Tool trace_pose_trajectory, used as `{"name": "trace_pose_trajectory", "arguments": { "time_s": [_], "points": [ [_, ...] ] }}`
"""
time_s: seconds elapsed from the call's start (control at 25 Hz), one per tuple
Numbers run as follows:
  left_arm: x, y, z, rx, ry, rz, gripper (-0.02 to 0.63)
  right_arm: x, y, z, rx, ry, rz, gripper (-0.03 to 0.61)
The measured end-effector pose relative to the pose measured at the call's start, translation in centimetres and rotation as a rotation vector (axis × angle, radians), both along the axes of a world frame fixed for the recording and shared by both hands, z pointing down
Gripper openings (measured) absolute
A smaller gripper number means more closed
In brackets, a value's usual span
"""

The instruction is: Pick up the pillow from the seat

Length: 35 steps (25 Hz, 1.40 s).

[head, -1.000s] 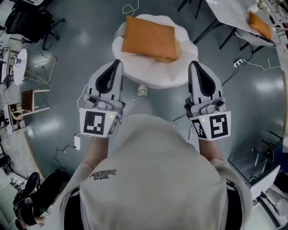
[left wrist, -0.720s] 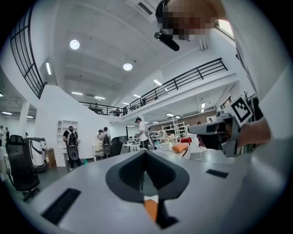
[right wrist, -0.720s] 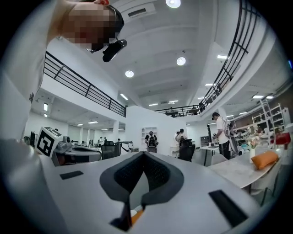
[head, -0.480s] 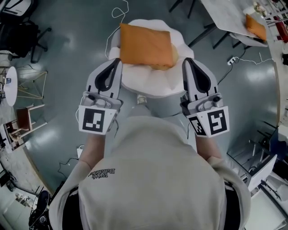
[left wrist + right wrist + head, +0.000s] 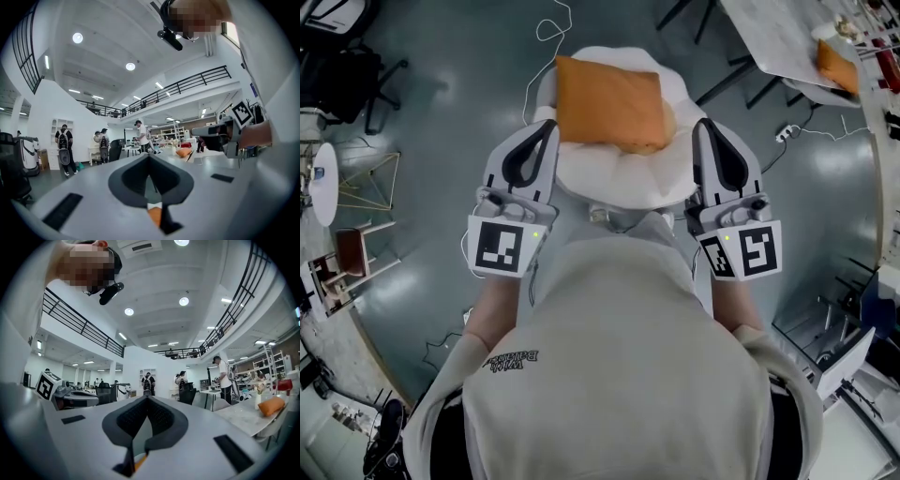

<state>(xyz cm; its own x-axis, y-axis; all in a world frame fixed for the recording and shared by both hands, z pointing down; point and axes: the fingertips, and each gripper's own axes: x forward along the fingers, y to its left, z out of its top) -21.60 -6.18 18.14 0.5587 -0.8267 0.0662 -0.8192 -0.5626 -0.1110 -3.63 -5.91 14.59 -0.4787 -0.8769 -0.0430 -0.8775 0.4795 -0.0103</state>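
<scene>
Pillow (image 5: 609, 101) in orange, lying flat on the white seat (image 5: 623, 183), right in the middle of it, and nobody has hold of it. The left hand-held gripper (image 5: 547, 128) sits at the pillow's left edge and the right hand-held gripper (image 5: 703, 128) at its right edge, both pointing forward and flanking it. Both sets of jaws are pressed fully together with nothing between them. Up at the far right, a second orange cushion (image 5: 836, 66) rests on a desk (image 5: 773, 33). People stand around in the hall beyond.

Head view steep down, gripper views level fwd, both show bystanders (image 5: 63, 140)
</scene>
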Motion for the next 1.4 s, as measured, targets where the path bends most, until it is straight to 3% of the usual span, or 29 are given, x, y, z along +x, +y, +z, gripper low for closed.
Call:
{"name": "trace_pose_trajectory", "arguments": {
  "time_s": [0.64, 0.96, 1.12, 1.16, 1.24, 1.4],
  "points": [
    [3.9, -2.8, -0.2, -0.032, -0.054, -0.090, 0.011, 5.2, -3.8, 0.2, -0.011, 0.007, -0.100, 0.009],
    [5.1, -5.0, 3.9, -0.115, -0.157, -0.083, 0.011, 6.9, -5.5, 1.7, -0.025, -0.014, -0.137, 0.011],
    [5.0, -7.3, 6.0, -0.149, -0.173, -0.090, 0.011, 7.7, -7.3, 4.0, -0.064, 0.007, -0.137, 0.012],
    [4.9, -7.9, 6.5, -0.162, -0.181, -0.097, 0.012, 7.8, -8.0, 4.9, -0.088, 0.012, -0.132, 0.022],
    [4.9, -9.2, 8.1, -0.181, -0.203, -0.110, 0.014, 8.1, -9.5, 7.1, -0.144, 0.019, -0.128, 0.127],
    [5.7, -12.0, 13.3, -0.237, -0.238, -0.116, 0.078, 8.7, -12.5, 12.7, -0.213, 0.075, -0.120, 0.180]
  ]
}}
